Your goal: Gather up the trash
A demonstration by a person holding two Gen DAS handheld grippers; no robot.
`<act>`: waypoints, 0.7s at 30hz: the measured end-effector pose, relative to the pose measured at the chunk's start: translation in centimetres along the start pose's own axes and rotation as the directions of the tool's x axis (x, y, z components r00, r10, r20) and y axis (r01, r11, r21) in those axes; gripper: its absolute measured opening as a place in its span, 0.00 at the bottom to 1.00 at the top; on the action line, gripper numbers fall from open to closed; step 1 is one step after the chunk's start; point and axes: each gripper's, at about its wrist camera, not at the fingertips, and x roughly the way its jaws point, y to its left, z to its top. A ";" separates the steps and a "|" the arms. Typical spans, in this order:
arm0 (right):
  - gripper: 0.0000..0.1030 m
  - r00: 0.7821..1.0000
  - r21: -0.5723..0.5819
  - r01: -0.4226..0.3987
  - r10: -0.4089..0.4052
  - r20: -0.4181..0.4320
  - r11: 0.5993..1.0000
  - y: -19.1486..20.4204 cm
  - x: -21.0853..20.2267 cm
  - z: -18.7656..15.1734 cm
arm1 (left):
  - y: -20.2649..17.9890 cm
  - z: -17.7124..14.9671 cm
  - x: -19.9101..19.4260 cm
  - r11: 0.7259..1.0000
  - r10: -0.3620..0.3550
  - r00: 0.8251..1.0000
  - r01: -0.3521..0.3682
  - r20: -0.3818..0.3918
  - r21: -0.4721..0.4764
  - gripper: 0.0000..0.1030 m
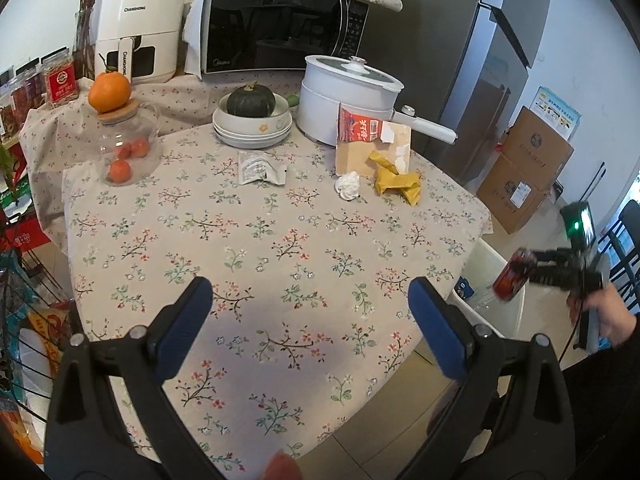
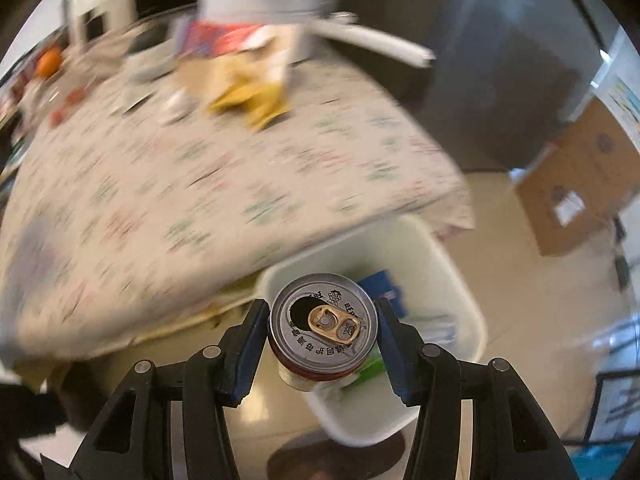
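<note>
Already the white bin [image 2: 460,280] in the lower centre of the right wrist view holds some scraps, so collecting looks well begun. The right claw [image 2: 322,332] is clenched on a red can [image 2: 324,320] directly above that bin. Still on the desk [image 1: 280,240], toward the upper right of the left wrist view: a foil packet [image 1: 262,167], crumpled tissue [image 1: 348,185], yellow wrapper [image 1: 398,180] and torn carton [image 1: 374,140]. The left claw [image 1: 310,300] hangs released, empty.

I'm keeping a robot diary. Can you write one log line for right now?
right gripper: shut on red can | over white bin | left gripper: open, empty, above table
</note>
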 end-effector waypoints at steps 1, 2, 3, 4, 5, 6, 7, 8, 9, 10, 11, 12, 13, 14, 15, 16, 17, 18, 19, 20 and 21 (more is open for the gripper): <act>0.53 1.000 0.022 0.011 -0.011 -0.001 1.000 -0.5 1.1 -0.4 | 0.0 0.0 0.2 1.000 0.002 1.000 -0.002 -0.004 -0.001 0.95; 0.53 1.000 0.039 0.010 -0.010 -0.003 0.999 -1.2 1.3 -0.2 | -0.1 0.0 0.4 1.000 0.004 1.000 -0.004 -0.010 0.000 0.95; 0.53 1.000 0.060 0.007 -0.007 -0.003 0.998 -2.2 1.3 -0.3 | -0.1 0.1 0.8 1.000 0.010 1.000 -0.010 -0.018 0.002 0.95; 0.53 1.000 0.073 0.003 -0.003 0.000 0.997 -2.7 1.1 -0.5 | -0.1 0.1 1.0 1.000 0.007 1.000 -0.007 -0.018 0.001 0.95; 0.54 1.000 0.086 -0.003 0.002 0.005 0.996 -2.9 1.2 -0.3 | 0.0 0.1 1.3 1.000 0.012 1.000 -0.012 -0.024 -0.001 0.95; 0.61 1.000 0.096 -0.009 0.009 0.007 0.995 -3.5 1.0 -0.1 | 0.0 0.1 1.4 1.000 0.016 0.999 -0.016 -0.029 -0.004 0.95; 0.67 1.000 0.110 -0.017 0.015 0.015 0.994 -4.1 0.7 0.0 | 0.1 0.1 1.6 1.000 0.019 0.999 -0.020 -0.034 -0.007 0.95; 0.74 0.999 0.120 -0.022 0.019 0.026 0.993 -4.2 0.5 0.1 | 0.2 0.2 1.9 1.000 0.025 0.999 -0.026 -0.041 -0.012 0.95; 0.74 0.999 0.124 -0.030 0.026 0.038 0.992 -4.2 0.3 0.2 | 0.3 0.3 2.2 0.999 0.028 0.999 -0.029 -0.045 -0.014 0.95; 0.74 0.998 0.125 -0.038 0.032 0.047 0.991 -4.3 0.3 0.5 | 0.3 0.3 2.3 0.999 0.031 0.998 -0.032 -0.047 -0.015 0.95; 0.74 0.998 0.127 -0.043 0.035 0.059 0.991 -4.2 0.0 0.7 | 0.3 0.4 2.5 0.999 0.038 0.998 -0.039 -0.049 -0.016 0.95; 0.74 0.997 0.128 -0.047 0.039 0.068 0.991 -4.2 -0.1 0.9 | 0.3 0.5 2.8 0.999 0.042 0.998 -0.042 -0.051 -0.015 0.95; 0.75 0.996 0.130 -0.055 0.045 0.076 0.990 -4.1 -0.1 1.1 | 0.2 0.5 2.9 0.999 0.045 0.998 -0.046 -0.052 -0.015 0.95; 0.75 0.995 0.136 -0.068 0.057 0.083 0.988 -4.1 -0.3 1.4 | 0.2 0.6 3.1 0.999 0.050 0.997 -0.050 -0.052 -0.014 0.95; 0.75 0.994 0.141 -0.079 0.067 0.088 0.987 -4.0 -0.4 1.6 | 0.2 0.7 3.4 0.999 0.051 0.997 -0.052 -0.053 -0.012 0.95; 0.75 0.992 0.150 -0.096 0.082 0.097 0.984 -3.9 -0.8 1.9 | 0.1 0.9 3.7 0.999 0.053 0.997 -0.053 -0.053 -0.009 0.95; 0.75 0.990 0.155 -0.108 0.093 0.102 0.982 -3.8 -0.9 2.2 | 0.0 1.0 4.0 0.998 0.055 0.997 -0.055 -0.055 -0.003 0.95; 0.75 0.988 0.160 -0.126 0.108 0.112 0.979 -3.7 -1.2 2.5 | 0.0 1.2 4.2 0.998 0.057 0.997 -0.057 -0.055 0.001 0.95; 0.75 0.984 0.166 -0.143 0.123 0.125 0.976 -3.6 -1.6 3.1 | -0.1 1.5 4.7 0.998 0.060 0.997 -0.060 -0.053 0.007 0.95; 0.76 0.982 0.170 -0.152 0.130 0.134 0.974 -3.5 -1.8 3.5 | -0.3 1.9 5.1 0.998 0.061 0.997 -0.061 -0.051 0.011 0.95; 0.77 0.980 0.174 -0.161 0.136 0.145 0.972 -3.4 -1.9 4.1 | -0.8 2.5 5.8 0.998 0.059 0.997 -0.058 -0.049 0.017 0.95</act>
